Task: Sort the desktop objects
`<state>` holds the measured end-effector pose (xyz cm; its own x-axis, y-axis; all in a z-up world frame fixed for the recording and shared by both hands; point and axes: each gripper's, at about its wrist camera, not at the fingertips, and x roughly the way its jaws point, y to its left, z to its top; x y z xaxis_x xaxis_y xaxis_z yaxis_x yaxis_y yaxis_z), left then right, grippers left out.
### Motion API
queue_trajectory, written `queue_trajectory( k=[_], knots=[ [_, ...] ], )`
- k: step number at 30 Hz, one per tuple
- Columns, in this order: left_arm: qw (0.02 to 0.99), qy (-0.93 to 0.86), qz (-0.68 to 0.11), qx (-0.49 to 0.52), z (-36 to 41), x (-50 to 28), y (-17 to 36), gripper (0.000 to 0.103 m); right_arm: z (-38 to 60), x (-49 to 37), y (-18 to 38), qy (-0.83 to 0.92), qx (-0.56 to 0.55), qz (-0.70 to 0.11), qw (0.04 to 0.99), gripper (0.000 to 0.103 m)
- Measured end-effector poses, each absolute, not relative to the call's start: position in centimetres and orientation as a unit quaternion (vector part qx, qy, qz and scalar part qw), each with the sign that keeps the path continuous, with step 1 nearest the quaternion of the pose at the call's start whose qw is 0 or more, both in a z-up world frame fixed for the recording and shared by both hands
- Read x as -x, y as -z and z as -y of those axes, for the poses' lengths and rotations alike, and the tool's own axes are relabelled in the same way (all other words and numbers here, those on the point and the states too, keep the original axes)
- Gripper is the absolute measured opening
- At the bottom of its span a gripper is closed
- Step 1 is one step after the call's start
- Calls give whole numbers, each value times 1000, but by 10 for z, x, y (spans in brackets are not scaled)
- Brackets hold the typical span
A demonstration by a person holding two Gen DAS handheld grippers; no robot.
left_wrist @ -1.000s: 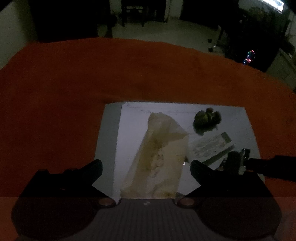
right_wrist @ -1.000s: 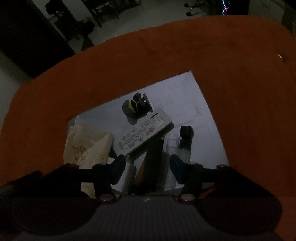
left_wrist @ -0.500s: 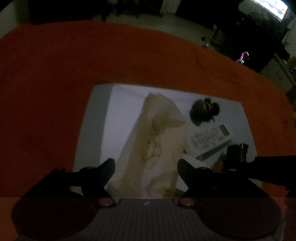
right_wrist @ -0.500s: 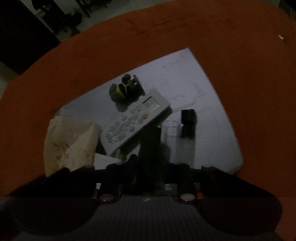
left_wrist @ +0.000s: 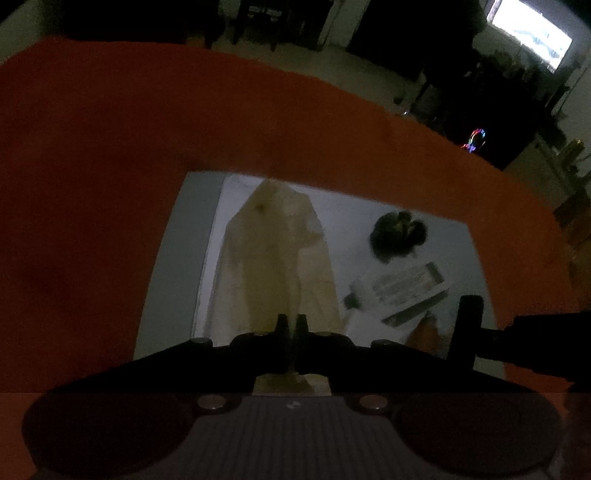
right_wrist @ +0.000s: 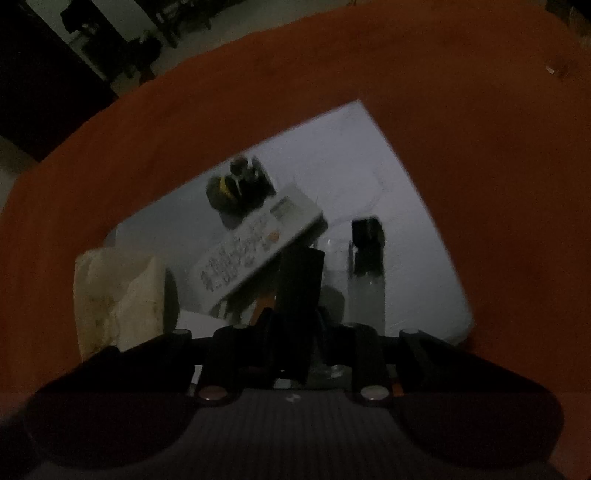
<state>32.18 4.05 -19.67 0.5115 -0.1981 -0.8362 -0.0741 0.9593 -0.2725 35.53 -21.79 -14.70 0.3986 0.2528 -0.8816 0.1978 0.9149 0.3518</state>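
A white sheet (left_wrist: 184,236) lies on an orange cloth. On it are a crumpled beige plastic bag (left_wrist: 280,258), a white remote control (right_wrist: 258,240), a dark lumpy toy (right_wrist: 236,188), a clear glass (right_wrist: 365,291) and a small black object (right_wrist: 365,232). My left gripper (left_wrist: 291,325) is shut on the near end of the beige bag. My right gripper (right_wrist: 291,325) is shut on an upright dark rectangular object (right_wrist: 297,280) in front of the remote. That object also shows at the right of the left wrist view (left_wrist: 467,328).
The orange cloth (right_wrist: 480,147) covers the table all round the sheet. Dark furniture and a lit screen (left_wrist: 528,33) stand beyond the table's far edge. The room is dim.
Both grippers went from open to shut. The left closed on the beige bag and the right closed on the dark rectangular object. Both moved in closer.
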Motion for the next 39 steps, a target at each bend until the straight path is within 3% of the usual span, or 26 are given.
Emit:
queue_trajectory(
  k=[11, 21, 39],
  knots=[
    [885, 49, -444, 130, -42, -306, 128, 1, 228, -351, 74, -24, -195, -507, 839, 26],
    [895, 54, -425, 126, -36, -284, 102, 1, 223, -335, 38, -33, -189, -495, 847, 26],
    [918, 93, -371, 104, -16, -199, 48, 1, 222, -231, -11, -117, -152, -438, 878, 26]
  ],
)
